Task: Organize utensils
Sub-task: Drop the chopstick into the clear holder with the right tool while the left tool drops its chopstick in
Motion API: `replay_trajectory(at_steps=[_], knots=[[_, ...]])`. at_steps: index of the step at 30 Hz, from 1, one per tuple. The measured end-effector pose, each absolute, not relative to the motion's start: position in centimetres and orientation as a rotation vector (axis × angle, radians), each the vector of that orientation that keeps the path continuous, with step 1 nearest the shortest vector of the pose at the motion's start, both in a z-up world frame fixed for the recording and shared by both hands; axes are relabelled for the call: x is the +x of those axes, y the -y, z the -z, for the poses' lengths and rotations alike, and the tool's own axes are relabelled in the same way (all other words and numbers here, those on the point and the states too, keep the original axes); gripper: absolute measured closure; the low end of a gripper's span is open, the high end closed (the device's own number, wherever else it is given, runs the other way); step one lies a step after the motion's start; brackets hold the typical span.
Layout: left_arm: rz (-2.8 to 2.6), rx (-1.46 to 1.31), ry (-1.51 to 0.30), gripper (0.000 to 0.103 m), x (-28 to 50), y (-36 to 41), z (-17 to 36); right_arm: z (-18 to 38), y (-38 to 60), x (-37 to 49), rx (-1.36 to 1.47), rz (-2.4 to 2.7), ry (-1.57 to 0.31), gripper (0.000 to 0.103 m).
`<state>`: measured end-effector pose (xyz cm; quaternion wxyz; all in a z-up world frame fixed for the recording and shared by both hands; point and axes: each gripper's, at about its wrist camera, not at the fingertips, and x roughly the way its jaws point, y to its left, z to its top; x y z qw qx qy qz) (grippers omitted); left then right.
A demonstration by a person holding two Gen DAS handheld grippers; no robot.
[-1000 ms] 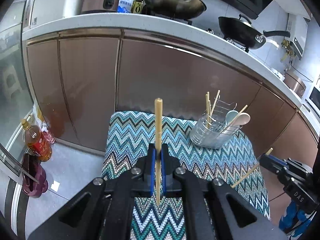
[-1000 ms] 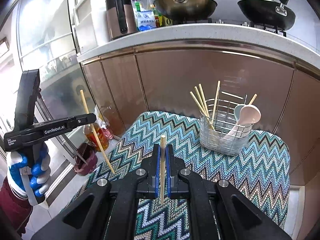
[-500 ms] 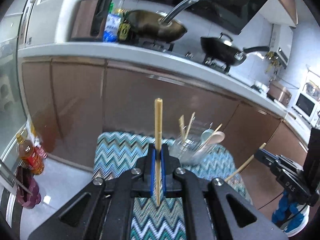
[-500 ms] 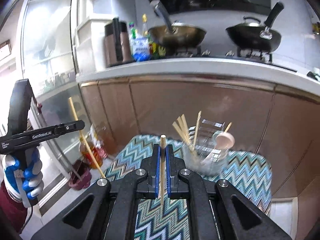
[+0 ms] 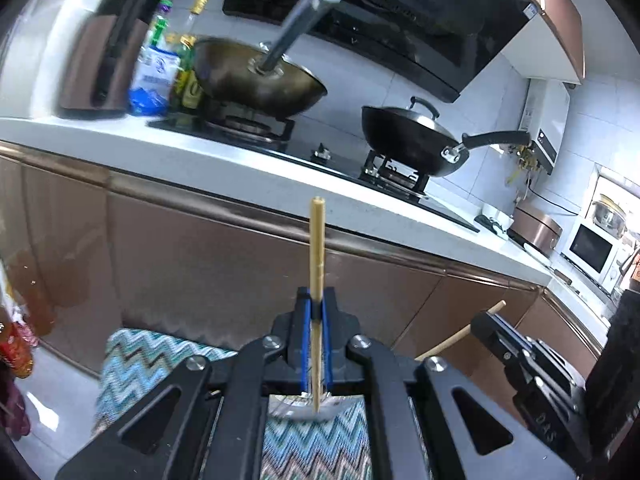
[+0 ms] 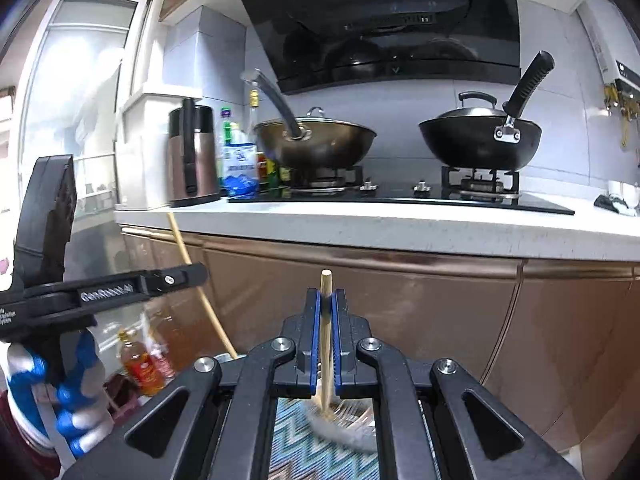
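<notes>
L gripper [image 5: 316, 312] & R gripper [image 6: 327, 308] each pinch a chopstick [image 5: 317, 248]

Ahead of you, a bronze wok [image 6: 316, 142] and a lidded black wok [image 6: 480, 140] sit on the hob [image 6: 400, 196], a brown kettle [image 6: 192, 156] standing left of them.

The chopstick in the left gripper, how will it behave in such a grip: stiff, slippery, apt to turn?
The chopstick looks stiff: it stands straight above the left gripper. It is probably light, being thin and apparently wooden. Pinched at one narrow place on a round shaft, with much length free above, it may pivot or slip if its tip bumps something.
</notes>
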<state>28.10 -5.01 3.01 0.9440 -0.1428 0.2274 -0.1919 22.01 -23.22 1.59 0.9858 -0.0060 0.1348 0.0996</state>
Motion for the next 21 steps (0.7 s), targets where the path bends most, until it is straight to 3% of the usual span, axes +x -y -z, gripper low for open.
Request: replay_trajectory(at_steps=[14,19,21], knots=[[0.299,-0.210,-0.497,0.098,35.7,10.1,5.3,4.5,23.6,29.6,-0.031,-0.215,-0.372,0.097],[0.297,-0.234,-0.482,0.093,35.6,9.3,5.9,5.2,23.7,29.6,-0.027,-0.208,-0.383,0.073],[0.297,-0.236,-0.470,0.084,35.2,8.9,5.4,5.0,23.9,29.4,-0.022,-0.204,-0.378,0.072]])
